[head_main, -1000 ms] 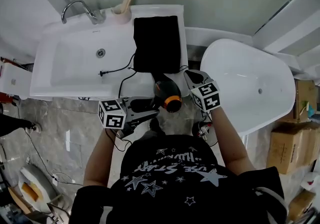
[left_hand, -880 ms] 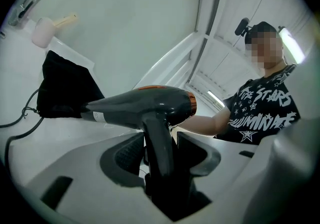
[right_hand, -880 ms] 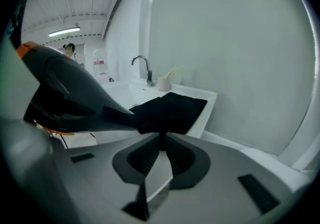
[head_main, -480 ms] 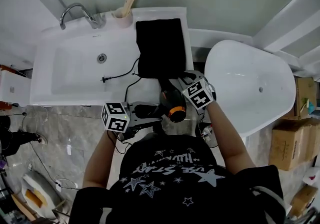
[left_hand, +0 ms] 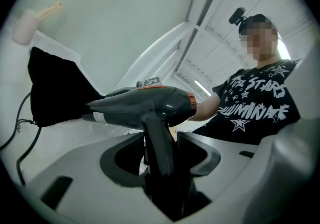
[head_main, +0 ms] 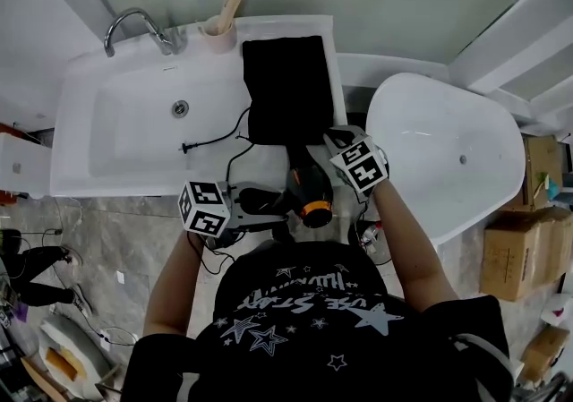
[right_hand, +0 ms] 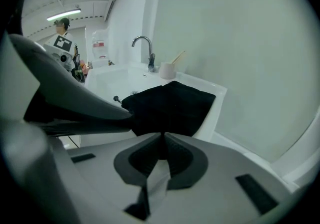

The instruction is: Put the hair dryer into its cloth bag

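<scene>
Just off the front edge of the washbasin (head_main: 134, 178), at my twelve o'clock, the hair dryer (head_main: 311, 190) hangs in the air, not yet in its cloth bag (head_main: 286, 87). My left gripper (head_main: 269, 203) is clamped on the dryer's handle. The barrel lies roughly level, with its nozzle aimed at twelve o'clock near the bag's near edge and its orange-ringed back end toward me. The bag lies flat and limp on the basin's right-hand ledge.

My right gripper (head_main: 333, 136) sits at the bag's near right corner, about one o'clock from the dryer. Its jaws have just been closing and are now pressed together right at the hem. I judge they have nipped a fold of cloth, though black fabric against dark pads makes that hard to confirm.

I'd say I'm at the opening step, getting the bag's mouth lifted. The next move calls for raising that hem to make a gap, then feeding the nozzle in toward twelve o'clock. The cord (head_main: 215, 133), trailing across the basin at ten o'clock, would follow.

The ledge is glossy white ceramic, so the bag may slide rather than open. A tap (head_main: 134, 24) and a cup (head_main: 219, 33) stand at eleven o'clock. A white bathtub (head_main: 385, 105) sits at three o'clock, with cardboard boxes (head_main: 515, 257) at four. The grey stone floor (head_main: 116, 230) shows at eight.
</scene>
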A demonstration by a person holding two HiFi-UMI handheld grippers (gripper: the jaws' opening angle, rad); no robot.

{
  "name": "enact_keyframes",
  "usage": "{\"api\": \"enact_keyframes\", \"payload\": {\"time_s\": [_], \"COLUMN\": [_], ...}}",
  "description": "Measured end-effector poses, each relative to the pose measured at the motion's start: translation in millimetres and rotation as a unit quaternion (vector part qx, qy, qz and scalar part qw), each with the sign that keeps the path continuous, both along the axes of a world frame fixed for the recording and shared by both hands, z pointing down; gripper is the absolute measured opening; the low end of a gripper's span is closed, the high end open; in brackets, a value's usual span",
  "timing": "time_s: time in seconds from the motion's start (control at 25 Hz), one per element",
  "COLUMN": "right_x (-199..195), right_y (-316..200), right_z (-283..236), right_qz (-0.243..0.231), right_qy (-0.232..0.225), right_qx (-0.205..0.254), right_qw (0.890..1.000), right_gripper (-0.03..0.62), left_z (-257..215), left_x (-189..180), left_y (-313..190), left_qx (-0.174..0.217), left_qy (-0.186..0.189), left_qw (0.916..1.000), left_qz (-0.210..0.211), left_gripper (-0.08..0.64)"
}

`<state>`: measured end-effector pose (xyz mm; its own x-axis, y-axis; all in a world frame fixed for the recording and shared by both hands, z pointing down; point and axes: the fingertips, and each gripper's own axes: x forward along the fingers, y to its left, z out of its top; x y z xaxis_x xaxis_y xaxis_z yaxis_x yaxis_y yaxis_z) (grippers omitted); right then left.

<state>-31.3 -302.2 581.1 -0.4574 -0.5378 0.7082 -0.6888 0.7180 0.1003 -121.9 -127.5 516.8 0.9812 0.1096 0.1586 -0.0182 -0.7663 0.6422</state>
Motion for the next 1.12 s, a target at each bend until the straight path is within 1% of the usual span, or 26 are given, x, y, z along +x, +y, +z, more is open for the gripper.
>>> {"api": "enact_keyframes", "payload": {"time_s": [0.24, 0.36, 0.56, 0.68, 0.8, 0.92, 1.12], "right_x": [-2, -6, -15, -13, -9, -7, -5], "right_y": [-1, -1, 4, 5, 4, 5, 5], "right_z": [-15, -27, -37, -38, -39, -39, -40], "right_qz": [0.002, 0.001, -0.039, -0.050, -0.058, -0.075, -0.103], "right_qy": [-0.029, -0.044, -0.060, -0.067, -0.077, -0.091, -0.107], "right_qx": [-0.001, 0.004, -0.008, -0.014, -0.019, -0.031, -0.045], "right_qw": [1.000, 0.999, 0.997, 0.996, 0.995, 0.993, 0.988], "right_gripper": [0.023, 0.023, 0.021, 0.021, 0.021, 0.021, 0.022], "left_z": [-3, -5, -5, -5, 1, 8, 17], "left_x": [-2, -2, 0, 5, 10, 18, 25], "left_y": [-5, -4, -9, -16, -24, -32, -45], "left_qx": [0.015, 0.024, 0.042, 0.062, 0.080, 0.081, 0.087], "left_qy": [-0.006, -0.006, -0.016, -0.038, -0.070, -0.097, -0.129], "left_qw": [0.9997, 0.9992, 0.9974, 0.9954, 0.9918, 0.9891, 0.9853], "left_qz": [0.016, 0.031, 0.055, 0.062, 0.072, 0.076, 0.069], "left_gripper": [0.216, 0.216, 0.216, 0.216, 0.216, 0.216, 0.216]}}
